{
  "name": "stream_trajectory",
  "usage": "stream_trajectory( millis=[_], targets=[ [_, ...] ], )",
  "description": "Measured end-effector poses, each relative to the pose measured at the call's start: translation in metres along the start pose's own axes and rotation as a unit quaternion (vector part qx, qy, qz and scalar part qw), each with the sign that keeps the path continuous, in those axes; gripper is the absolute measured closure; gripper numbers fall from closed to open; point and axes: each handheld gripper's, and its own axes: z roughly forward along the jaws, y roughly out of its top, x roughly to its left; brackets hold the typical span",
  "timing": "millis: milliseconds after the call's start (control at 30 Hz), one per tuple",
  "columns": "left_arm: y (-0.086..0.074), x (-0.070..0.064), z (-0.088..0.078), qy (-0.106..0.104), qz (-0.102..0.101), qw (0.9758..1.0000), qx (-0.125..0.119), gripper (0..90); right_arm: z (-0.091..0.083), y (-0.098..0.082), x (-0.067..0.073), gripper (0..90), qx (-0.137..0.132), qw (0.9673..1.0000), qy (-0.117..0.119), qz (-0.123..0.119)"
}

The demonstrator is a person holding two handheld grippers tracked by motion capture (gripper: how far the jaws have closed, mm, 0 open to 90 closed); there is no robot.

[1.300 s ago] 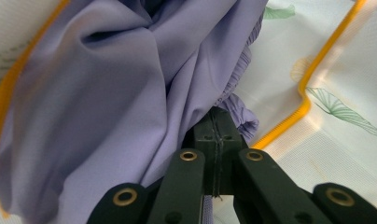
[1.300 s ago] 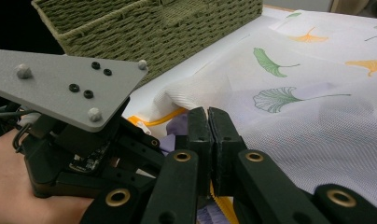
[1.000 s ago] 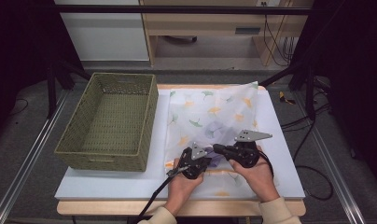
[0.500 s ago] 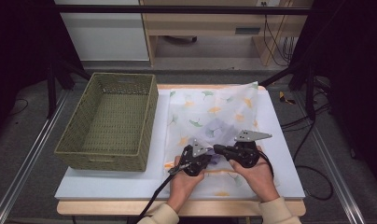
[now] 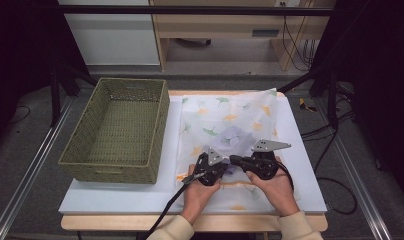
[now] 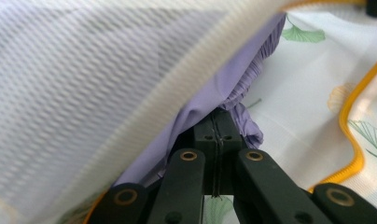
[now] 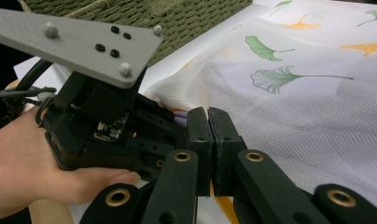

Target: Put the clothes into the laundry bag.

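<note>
While a person leans in from the six o'clock edge of the white table [image 5: 120, 200], both hand-held grippers meet over a mesh laundry bag [image 5: 230, 120] printed with ginkgo leaves, which lies flat across the table's middle and right. At about five o'clock on the bag, the left gripper [image 5: 225, 167] points toward three o'clock, its jaws pressed tight together on a fold of lilac cloth [image 6: 233, 79] under the bag's white mesh edge; the left gripper view shows that cloth bunched right at the closed tips. Facing it from three o'clock, the right gripper [image 5: 236, 160] has its jaws drawn together as well, the tips just beside the left gripper's body; whether they pinch any mesh cannot be told. More of the lilac cloth shows through the mesh at the bag's centre. An olive woven basket [image 5: 85, 150] stands at nine o'clock, just beside the bag.
</note>
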Motion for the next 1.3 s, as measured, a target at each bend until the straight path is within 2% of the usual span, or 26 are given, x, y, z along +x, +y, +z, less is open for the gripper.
stream_trajectory(
  millis=[833,1000,1200,1300],
  targets=[
    [0.005,0.001,0.014,0.011,-0.003,0.9998,-0.015,90.0,-0.002,-0.003,-0.008,88.7,0.001,0.9999,-0.008,0.007],
    [0.008,0.002,0.018,0.019,-0.009,0.9996,-0.018,90.0,-0.001,-0.004,-0.010,88.7,0.003,0.9999,-0.011,0.010],
    [0.014,0.005,0.021,0.031,-0.005,0.9993,-0.018,90.0,-0.001,-0.004,-0.010,88.7,0.004,0.9998,-0.014,0.012],
    [0.015,0.006,0.024,0.034,-0.010,0.9991,-0.022,90.0,0.000,-0.004,-0.011,88.7,0.006,0.9998,-0.015,0.012]
  ],
)
